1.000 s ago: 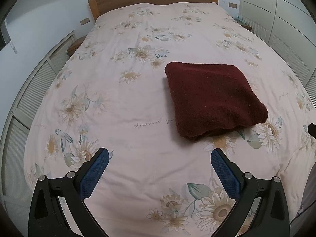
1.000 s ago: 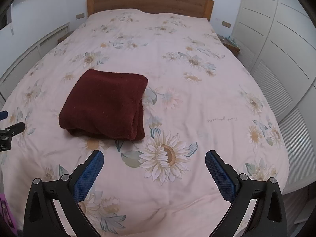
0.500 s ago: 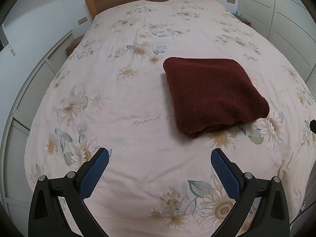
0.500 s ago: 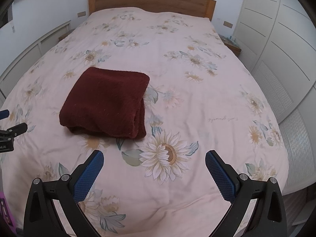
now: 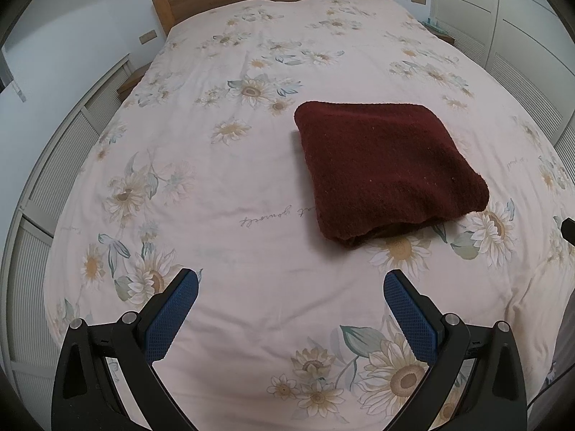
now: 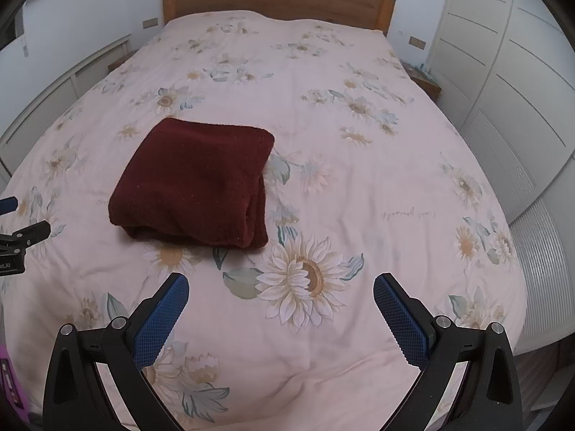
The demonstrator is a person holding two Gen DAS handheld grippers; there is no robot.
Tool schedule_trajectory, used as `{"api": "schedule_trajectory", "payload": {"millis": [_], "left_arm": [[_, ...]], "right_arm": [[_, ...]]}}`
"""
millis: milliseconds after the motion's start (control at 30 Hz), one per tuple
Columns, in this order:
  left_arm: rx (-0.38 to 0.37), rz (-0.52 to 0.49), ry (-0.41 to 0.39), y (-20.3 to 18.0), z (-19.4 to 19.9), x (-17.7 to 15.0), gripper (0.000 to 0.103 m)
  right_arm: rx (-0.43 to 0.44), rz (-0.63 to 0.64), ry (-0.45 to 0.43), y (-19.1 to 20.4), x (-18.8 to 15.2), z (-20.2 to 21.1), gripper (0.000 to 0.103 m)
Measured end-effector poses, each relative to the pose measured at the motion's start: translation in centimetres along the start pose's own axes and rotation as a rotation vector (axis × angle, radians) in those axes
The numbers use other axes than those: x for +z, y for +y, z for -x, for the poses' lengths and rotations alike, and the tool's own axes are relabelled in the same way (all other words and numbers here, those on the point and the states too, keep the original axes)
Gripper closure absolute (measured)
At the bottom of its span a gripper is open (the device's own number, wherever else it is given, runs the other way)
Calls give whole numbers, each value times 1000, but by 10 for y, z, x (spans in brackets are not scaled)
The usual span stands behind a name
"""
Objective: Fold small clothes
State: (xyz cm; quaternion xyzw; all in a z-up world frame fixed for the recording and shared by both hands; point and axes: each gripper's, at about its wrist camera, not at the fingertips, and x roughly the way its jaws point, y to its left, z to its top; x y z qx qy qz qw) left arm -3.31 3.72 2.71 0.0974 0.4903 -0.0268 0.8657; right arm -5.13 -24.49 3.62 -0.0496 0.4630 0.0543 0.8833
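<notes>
A dark red fleece garment lies folded into a thick rectangle on the flowered bedspread; it also shows in the right wrist view. My left gripper is open and empty, above the bed, short of the garment's near left corner. My right gripper is open and empty, short of the garment's near right corner. The left gripper's tip shows at the left edge of the right wrist view.
A wooden headboard stands at the far end of the bed. White louvred wardrobe doors run along the right, and white panels along the left. A small bedside table sits by the far right corner.
Both grippers have drifted slightly and tilted, so the garment sits a little lower in both views. The garment has not moved. Both grippers stay open.
</notes>
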Motion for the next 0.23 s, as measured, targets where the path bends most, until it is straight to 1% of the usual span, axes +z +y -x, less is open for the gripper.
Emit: {"api": "schedule_trajectory", "payload": {"millis": [233], "left_arm": [[-12,-5,0,0,-1,1,1]], "right_arm": [[1,2,1,0,-1,0,1]]}}
